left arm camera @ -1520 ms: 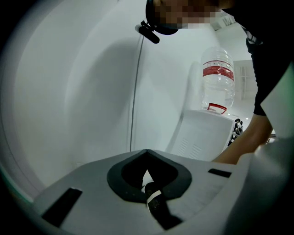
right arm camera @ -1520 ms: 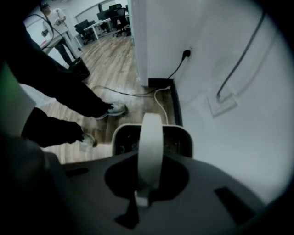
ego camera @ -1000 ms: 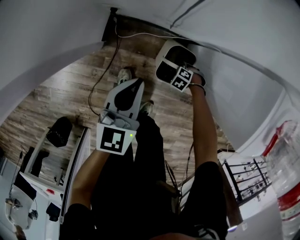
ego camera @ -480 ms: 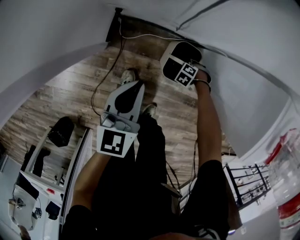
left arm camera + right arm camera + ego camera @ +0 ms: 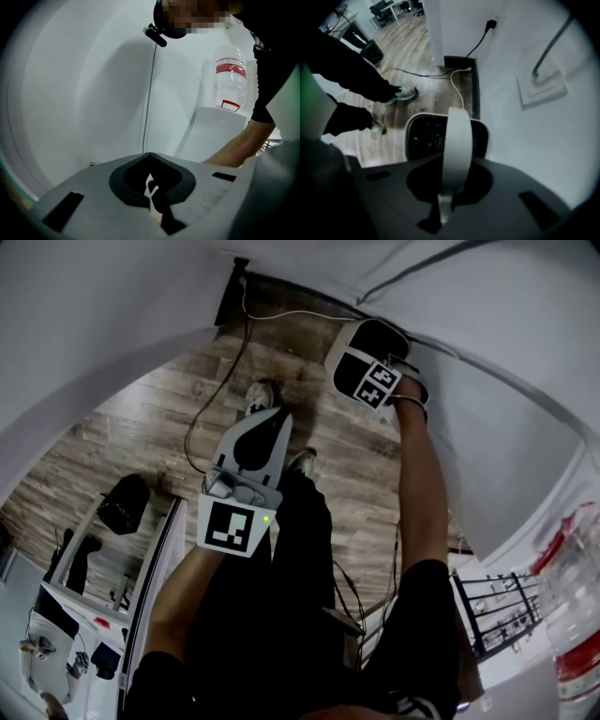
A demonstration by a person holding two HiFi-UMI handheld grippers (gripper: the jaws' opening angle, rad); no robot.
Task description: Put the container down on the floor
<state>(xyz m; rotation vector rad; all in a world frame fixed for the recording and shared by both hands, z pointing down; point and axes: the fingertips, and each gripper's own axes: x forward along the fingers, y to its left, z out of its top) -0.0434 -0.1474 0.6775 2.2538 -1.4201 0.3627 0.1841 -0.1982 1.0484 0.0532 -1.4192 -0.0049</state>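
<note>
The container (image 5: 421, 137) is a white-rimmed bin with a dark inside and a white bail handle (image 5: 457, 140). My right gripper (image 5: 445, 202) is shut on that handle, and the container hangs below it close to the wooden floor (image 5: 436, 101), right beside the white wall. Whether it touches the floor cannot be told. In the head view the container (image 5: 364, 338) sits at the far end of my outstretched right arm, with the right gripper (image 5: 373, 371) over it. My left gripper (image 5: 270, 418) is held in front of my legs, shut and holding nothing (image 5: 152, 201).
A cable (image 5: 457, 89) runs along the baseboard to a wall plug (image 5: 491, 22). My shoes (image 5: 405, 92) stand left of the container. A black bin (image 5: 122, 502) stands to the left, and a wire rack (image 5: 497, 610) and a water bottle (image 5: 229, 77) to the right.
My right gripper has carried the container a little farther out and to the right, toward the wall. The left gripper has shifted slightly right and stays shut.
</note>
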